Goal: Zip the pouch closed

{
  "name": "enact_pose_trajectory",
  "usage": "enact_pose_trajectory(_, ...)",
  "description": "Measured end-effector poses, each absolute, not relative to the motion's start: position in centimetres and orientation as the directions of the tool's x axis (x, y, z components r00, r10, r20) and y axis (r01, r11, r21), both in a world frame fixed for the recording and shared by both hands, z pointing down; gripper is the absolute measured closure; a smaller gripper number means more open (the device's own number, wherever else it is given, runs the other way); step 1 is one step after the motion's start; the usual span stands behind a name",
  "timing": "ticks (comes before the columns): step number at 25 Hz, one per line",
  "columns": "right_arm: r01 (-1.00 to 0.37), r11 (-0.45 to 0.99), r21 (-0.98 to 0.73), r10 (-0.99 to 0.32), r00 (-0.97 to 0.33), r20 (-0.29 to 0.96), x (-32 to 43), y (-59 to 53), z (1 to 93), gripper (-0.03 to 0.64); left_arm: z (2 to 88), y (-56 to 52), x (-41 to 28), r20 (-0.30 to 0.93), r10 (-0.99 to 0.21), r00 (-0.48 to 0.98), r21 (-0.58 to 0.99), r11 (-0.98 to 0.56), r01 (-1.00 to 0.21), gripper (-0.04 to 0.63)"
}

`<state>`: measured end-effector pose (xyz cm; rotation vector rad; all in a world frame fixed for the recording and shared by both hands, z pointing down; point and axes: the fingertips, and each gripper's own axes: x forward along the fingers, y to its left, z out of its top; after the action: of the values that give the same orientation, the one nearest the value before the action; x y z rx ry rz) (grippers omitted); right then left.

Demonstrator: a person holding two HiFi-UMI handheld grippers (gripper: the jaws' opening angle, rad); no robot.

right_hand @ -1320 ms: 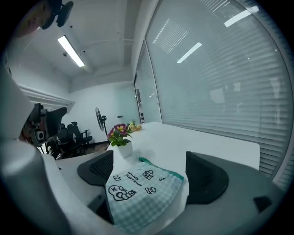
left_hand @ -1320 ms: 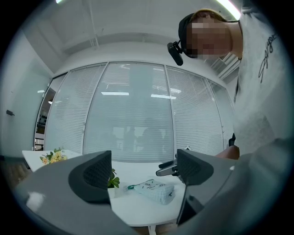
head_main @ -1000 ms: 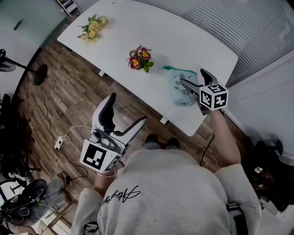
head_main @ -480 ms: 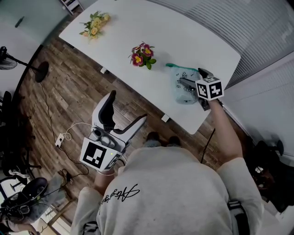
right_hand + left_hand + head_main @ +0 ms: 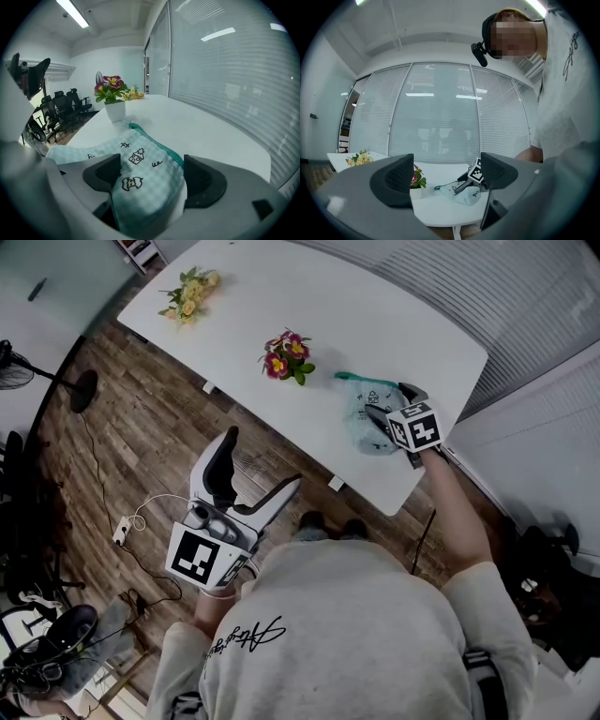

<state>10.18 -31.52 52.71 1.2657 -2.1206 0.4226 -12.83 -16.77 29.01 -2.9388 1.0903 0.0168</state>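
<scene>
The right tongs (image 5: pixel 152 173) are set astride the mint-green checked fabric pouch (image 5: pixel 140 157), jaws just closing, not yet clamped; left tongs (image 5: pixel 446 176) are held released, empty.

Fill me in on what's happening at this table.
A person stands at the white table with a gripper in each hand. The right gripper is down at the checked teal pouch near the table's corner. One end of the pouch lies between its jaws, which have just been closing but do not clamp it yet. The left gripper is held back over the floor, jaws apart and empty. Potted flowers stand beside the pouch. Zipping has not visibly started.
</scene>
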Motion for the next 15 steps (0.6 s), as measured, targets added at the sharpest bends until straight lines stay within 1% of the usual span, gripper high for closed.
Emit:
enact_pose_trajectory(5, -0.87, 0.49, 0.047, -0.679, -0.347, 0.647, 10.2, -31.2, 52.7, 0.251, 29.1, -16.9, -12.6, -0.013, -0.65, 0.76, -0.004, -0.76, -0.65, 0.166)
enact_pose_trajectory(11, -0.872, 0.485, 0.062, -0.681, -0.332, 0.653, 10.3, -30.6, 52.6, 0.366, 28.9, -17.0, -12.1, -0.019, -0.645, 0.764, -0.008, -0.764, -0.646, 0.166)
enact_pose_trajectory(12, -0.869, 0.49, 0.072, -0.68, -0.329, 0.655, 10.3, -30.6, 52.6, 0.392, 28.9, -17.1, -12.0, -0.019, -0.644, 0.764, -0.008, -0.764, -0.645, 0.166)
enact_pose_trajectory(13, -0.863, 0.497, 0.086, -0.679, -0.326, 0.657, 10.3, -30.5, 52.6, 0.436, 28.9, -17.1, -12.0, -0.017, -0.644, 0.765, -0.009, -0.765, -0.644, 0.164)
enact_pose_trajectory(14, -0.857, 0.504, 0.104, -0.681, -0.321, 0.659, 10.4, -30.3, 52.6, 0.501, 29.0, -17.1, -11.9, -0.016, -0.643, 0.765, -0.009, -0.765, -0.644, 0.164)
enact_pose_trajectory(15, -0.853, 0.507, 0.119, -0.685, -0.316, 0.657, 10.5, -30.3, 52.6, 0.54, 29.0, -17.1, -11.7, -0.014, -0.643, 0.766, -0.01, -0.766, -0.643, 0.166)
